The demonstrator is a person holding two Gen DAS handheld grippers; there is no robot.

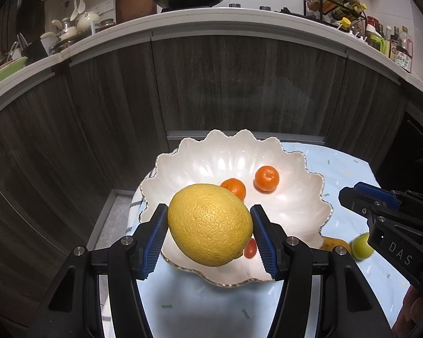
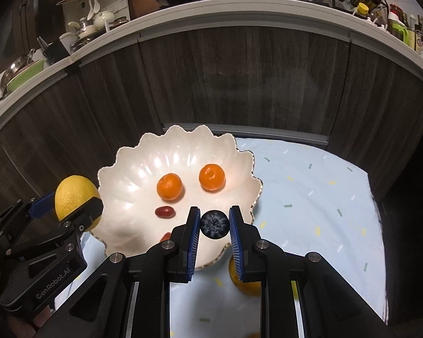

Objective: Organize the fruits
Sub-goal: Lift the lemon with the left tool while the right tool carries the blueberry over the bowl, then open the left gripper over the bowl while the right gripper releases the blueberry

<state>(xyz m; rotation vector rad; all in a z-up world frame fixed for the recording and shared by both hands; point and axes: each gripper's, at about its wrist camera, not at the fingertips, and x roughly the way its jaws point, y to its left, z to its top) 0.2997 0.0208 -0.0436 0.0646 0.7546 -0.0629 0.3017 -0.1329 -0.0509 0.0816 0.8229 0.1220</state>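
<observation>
Holding a lemon point(image 1: 210, 225) in the left gripper point(image 1: 210, 235) and a blueberry point(image 2: 214, 224) pinched in the right gripper point(image 2: 214, 239), both near the bowl point(image 2: 121, 163); two oranges point(image 2: 169, 186) are already inside, and a green fruit point(image 1: 361, 246) waits on the cloth.

"DAS" on the right hand-held gripper point(image 1: 345, 195); seemingly "GenRobot.AI" on the left hand-held gripper point(image 2: 70, 205).

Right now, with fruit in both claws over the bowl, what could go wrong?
The big yellow citrus is held only at its sides by the left claw; it might slip and land on the mandarins or the bowl rim. The right claw pinches a small blueberry, which could get crushed.
</observation>
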